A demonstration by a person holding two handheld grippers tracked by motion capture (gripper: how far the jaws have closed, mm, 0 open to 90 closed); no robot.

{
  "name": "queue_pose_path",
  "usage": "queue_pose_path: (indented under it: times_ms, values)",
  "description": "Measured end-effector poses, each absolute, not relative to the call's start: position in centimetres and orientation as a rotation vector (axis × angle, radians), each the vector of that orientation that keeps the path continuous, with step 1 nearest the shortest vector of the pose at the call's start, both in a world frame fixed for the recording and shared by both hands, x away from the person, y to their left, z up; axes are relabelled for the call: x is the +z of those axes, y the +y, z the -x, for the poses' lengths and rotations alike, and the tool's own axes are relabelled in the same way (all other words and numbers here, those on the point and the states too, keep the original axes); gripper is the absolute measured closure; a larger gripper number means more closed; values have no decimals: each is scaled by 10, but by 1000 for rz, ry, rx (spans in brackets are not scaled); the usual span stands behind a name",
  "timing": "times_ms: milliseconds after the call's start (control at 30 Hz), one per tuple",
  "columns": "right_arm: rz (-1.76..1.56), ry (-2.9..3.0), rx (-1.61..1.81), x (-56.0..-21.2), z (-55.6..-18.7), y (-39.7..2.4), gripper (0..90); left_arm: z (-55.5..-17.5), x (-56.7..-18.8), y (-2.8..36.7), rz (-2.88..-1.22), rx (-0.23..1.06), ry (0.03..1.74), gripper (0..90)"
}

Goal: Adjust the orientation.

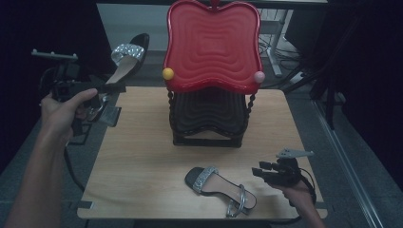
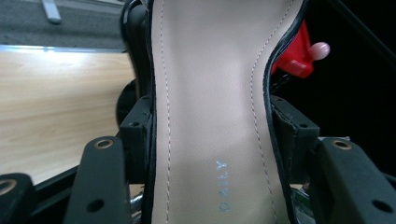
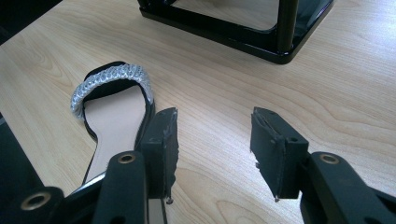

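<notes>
Item: pair of black sandals, silver toe bands, and a two-tier rack (image 1: 209, 118) with red top tray (image 1: 212, 47).

Left gripper (image 1: 97, 97): clamped across the waist of the raised sandal (image 1: 127, 59), off the table's left edge.

Right gripper (image 1: 266, 172): jaws apart, empty, just beside the second sandal (image 1: 219, 184) lying on the table (image 1: 142, 156).

Handling, my judgement: keep the sole level, clear the tray rim before lowering.

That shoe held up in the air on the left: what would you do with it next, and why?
Probably carry it right and set it on the red top shelf. The left gripper is shut on the raised sandal, off the table's left edge; the rack's shelves look bare. Its mate lies flat beside the open right gripper.
</notes>
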State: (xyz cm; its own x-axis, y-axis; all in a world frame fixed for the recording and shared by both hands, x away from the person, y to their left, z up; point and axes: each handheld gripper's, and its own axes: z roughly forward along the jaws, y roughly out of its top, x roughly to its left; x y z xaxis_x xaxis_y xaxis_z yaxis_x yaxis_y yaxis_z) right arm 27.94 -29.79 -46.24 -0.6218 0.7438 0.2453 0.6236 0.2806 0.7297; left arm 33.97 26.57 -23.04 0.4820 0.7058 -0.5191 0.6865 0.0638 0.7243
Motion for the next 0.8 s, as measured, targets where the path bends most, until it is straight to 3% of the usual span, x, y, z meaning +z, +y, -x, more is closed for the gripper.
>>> queue_pose_path:
  times_ms: [800]
  values:
    - [-1313,2379,1268,-464,-281,-303,513,-406,-170,187,-1642,58,1241,425]
